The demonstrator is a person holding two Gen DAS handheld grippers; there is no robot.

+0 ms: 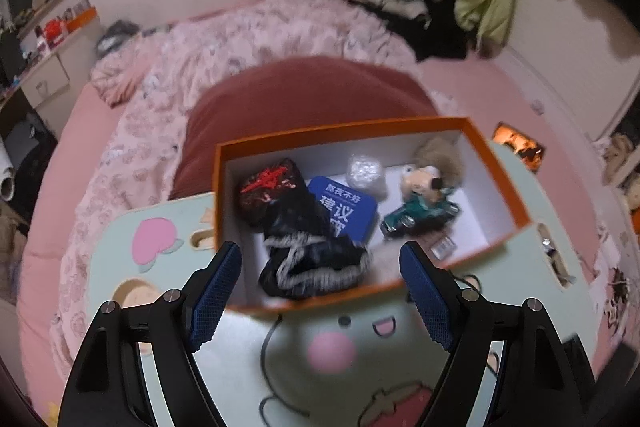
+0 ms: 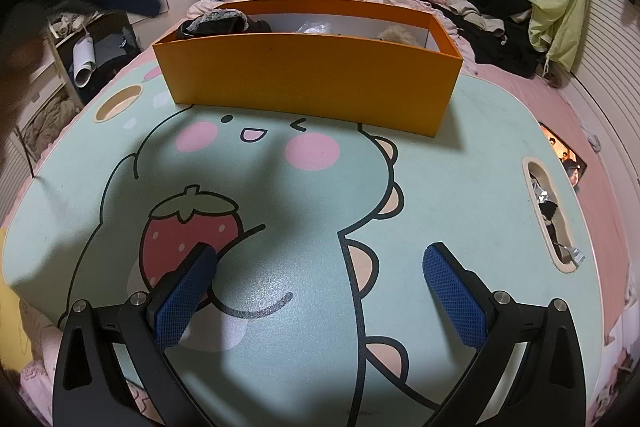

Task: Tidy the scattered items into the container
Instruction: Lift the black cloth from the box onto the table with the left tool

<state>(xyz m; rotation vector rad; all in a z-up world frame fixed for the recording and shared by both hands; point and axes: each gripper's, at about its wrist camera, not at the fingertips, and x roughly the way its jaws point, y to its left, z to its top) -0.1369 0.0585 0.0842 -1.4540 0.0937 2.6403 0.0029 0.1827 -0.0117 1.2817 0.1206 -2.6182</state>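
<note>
Left wrist view: left gripper (image 1: 320,267) hangs over the orange box (image 1: 502,183), fingers wide, holding nothing — dark cloth bundle (image 1: 316,259) lies inside. Right gripper (image 2: 320,287), fully open and empty, over the bare bench (image 2: 460,187). I'd lift clear without snagging the cloth — no loose items visible.

Both grippers open, nothing held.

Left gripper (image 1: 320,291): tilted steeply downward, jaws spread wide, blue textured pads (image 1: 214,293) facing each other with nothing pressed between them. Right gripper (image 2: 320,291): also angled downward, jaws at their widest, blue pads (image 2: 456,301) clear of contact on both sides, gap between them bare. In the right wrist view the left gripper (image 2: 128,1) shows as a dark blur at upper left, raised higher.
</note>
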